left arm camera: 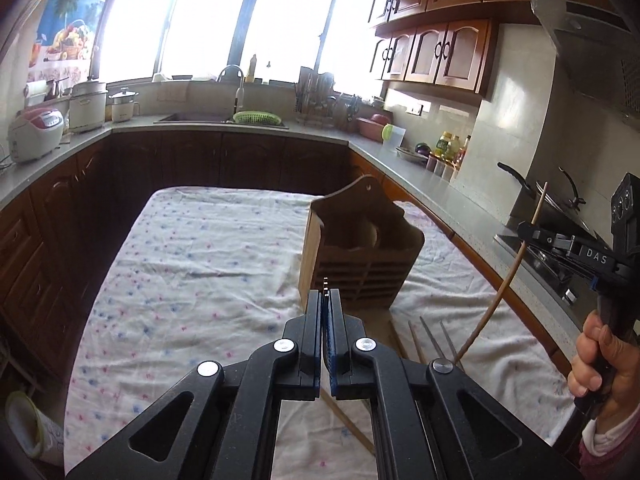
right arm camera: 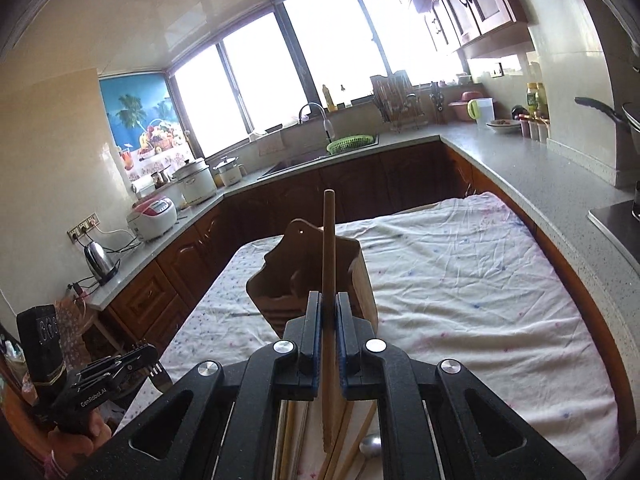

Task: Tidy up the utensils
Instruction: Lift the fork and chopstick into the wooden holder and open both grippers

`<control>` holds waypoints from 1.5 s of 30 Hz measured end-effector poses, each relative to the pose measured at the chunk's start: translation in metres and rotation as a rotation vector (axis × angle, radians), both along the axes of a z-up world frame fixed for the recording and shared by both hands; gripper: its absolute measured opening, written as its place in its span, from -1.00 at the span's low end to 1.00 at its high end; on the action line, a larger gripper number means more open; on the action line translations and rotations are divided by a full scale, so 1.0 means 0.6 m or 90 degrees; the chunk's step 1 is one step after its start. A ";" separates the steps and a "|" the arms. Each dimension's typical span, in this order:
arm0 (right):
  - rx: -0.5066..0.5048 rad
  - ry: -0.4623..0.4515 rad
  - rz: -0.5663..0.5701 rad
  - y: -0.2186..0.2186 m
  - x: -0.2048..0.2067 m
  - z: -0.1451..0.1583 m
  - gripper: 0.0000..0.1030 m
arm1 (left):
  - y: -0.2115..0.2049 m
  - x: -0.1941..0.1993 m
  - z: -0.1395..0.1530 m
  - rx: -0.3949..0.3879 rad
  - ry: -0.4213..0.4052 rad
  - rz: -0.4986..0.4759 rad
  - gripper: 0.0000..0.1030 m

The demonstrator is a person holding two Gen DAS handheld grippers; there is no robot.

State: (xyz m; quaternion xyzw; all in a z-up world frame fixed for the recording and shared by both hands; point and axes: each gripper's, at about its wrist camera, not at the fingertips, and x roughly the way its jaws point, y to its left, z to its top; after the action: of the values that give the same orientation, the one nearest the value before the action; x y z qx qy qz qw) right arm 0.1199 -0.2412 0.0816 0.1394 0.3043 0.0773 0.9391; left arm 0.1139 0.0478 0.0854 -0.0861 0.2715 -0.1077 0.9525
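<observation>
Left gripper [left arm camera: 327, 300] was clamped nearly closed on a fork [right arm camera: 158, 374], tines just visible at 12 o'clock past its tips. Wooden utensil holder [left arm camera: 360, 248] stood upright on the cloth-covered table [left arm camera: 200, 260]. Right gripper [right arm camera: 329, 312] pinched a wooden utensil [right arm camera: 329, 240], handle pointing to 12 o'clock; loose chopsticks [left arm camera: 416, 340] lay below
</observation>
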 end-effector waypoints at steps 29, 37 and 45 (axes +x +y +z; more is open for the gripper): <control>0.032 -0.124 -0.076 -0.024 0.213 0.029 -0.88 | -0.105 0.268 -0.027 0.070 -0.116 0.114 -0.98; 0.041 -0.067 -0.084 -0.024 0.238 -0.075 -0.88 | -0.112 0.340 -0.086 0.065 -0.059 0.103 -0.97; 0.040 -0.037 -0.071 -0.010 0.245 -0.108 -0.87 | -0.101 0.343 -0.068 0.083 -0.052 0.073 -0.97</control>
State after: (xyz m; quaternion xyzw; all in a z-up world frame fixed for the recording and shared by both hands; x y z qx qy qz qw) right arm 0.2671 -0.2469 0.0166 0.1830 0.2662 0.0382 0.9456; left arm 0.3195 -0.0129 0.0448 -0.0346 0.2333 -0.0388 0.9710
